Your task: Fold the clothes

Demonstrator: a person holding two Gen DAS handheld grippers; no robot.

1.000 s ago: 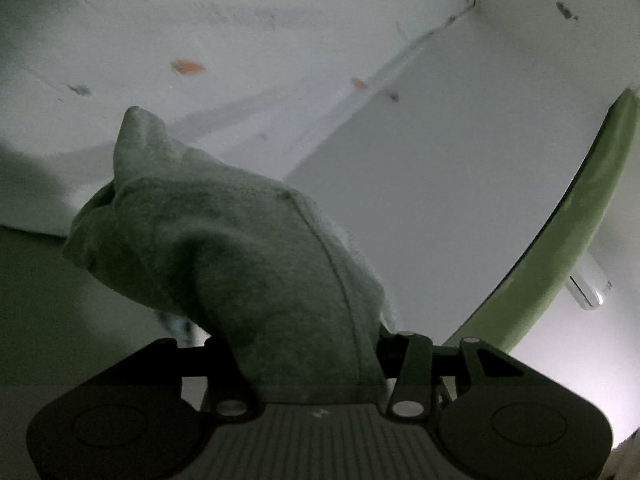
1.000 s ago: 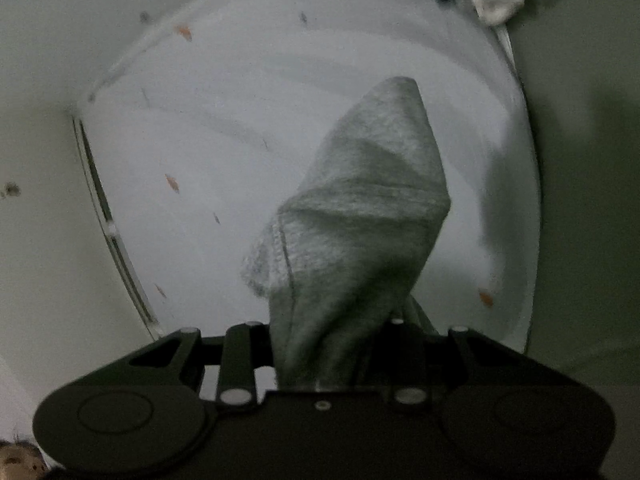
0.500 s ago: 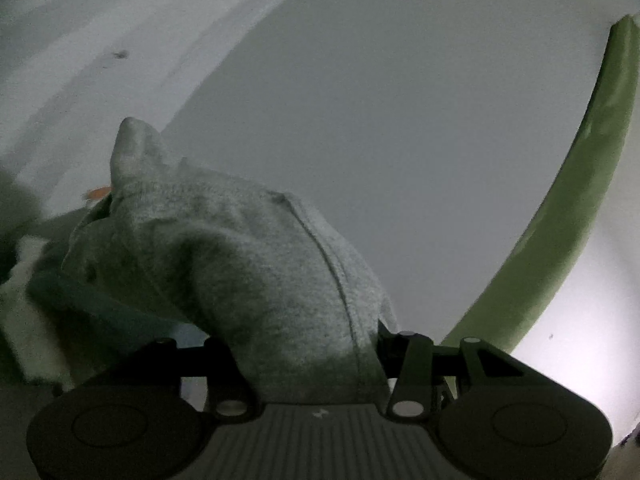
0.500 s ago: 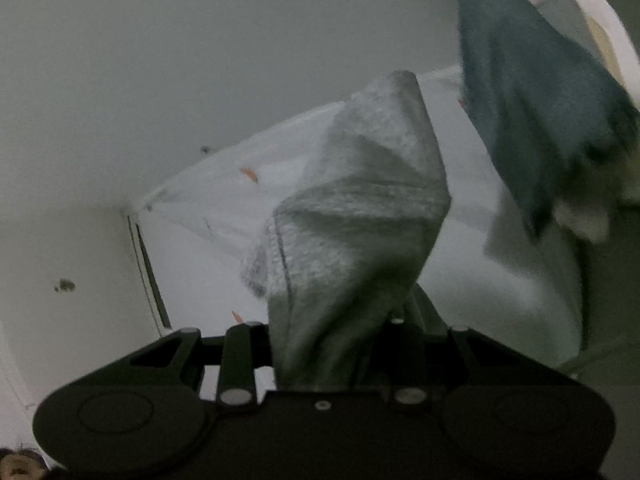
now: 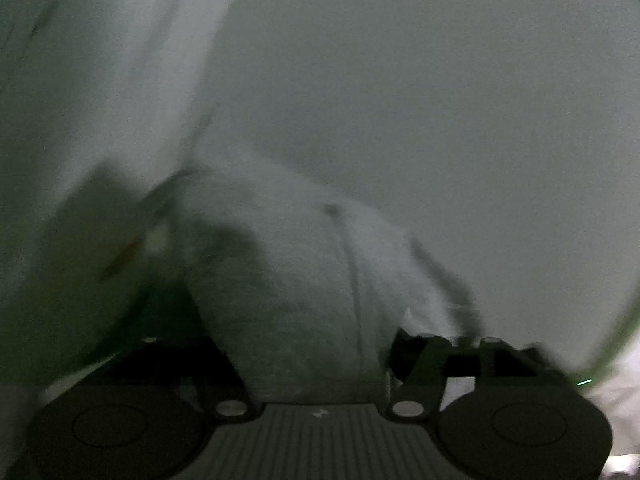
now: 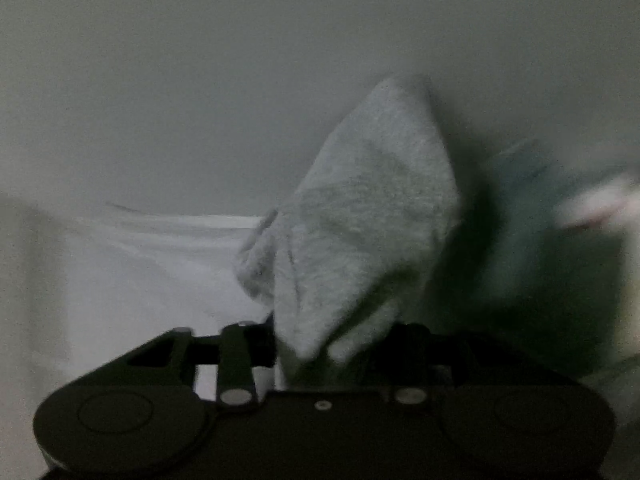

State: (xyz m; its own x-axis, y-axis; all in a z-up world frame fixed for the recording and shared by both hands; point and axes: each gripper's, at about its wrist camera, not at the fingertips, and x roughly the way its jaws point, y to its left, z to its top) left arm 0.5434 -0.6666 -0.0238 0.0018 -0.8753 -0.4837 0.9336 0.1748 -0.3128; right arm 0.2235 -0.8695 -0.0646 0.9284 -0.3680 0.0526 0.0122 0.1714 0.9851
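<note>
A grey sweatshirt (image 5: 304, 292) bunches up from the lower middle of the left wrist view, filling the space between the jaws of the left gripper (image 5: 316, 344), and another bunch of the same grey sweatshirt (image 6: 360, 232) rises as a peak right of centre in the right wrist view, between the jaws of the right gripper (image 6: 332, 344). Both pairs of jaws are opening with the cloth between them, though blur hides whether they press on it. Behind is a pale wall (image 5: 440, 100), with a dark teal garment (image 6: 532, 240) at the right edge of the right wrist view.
</note>
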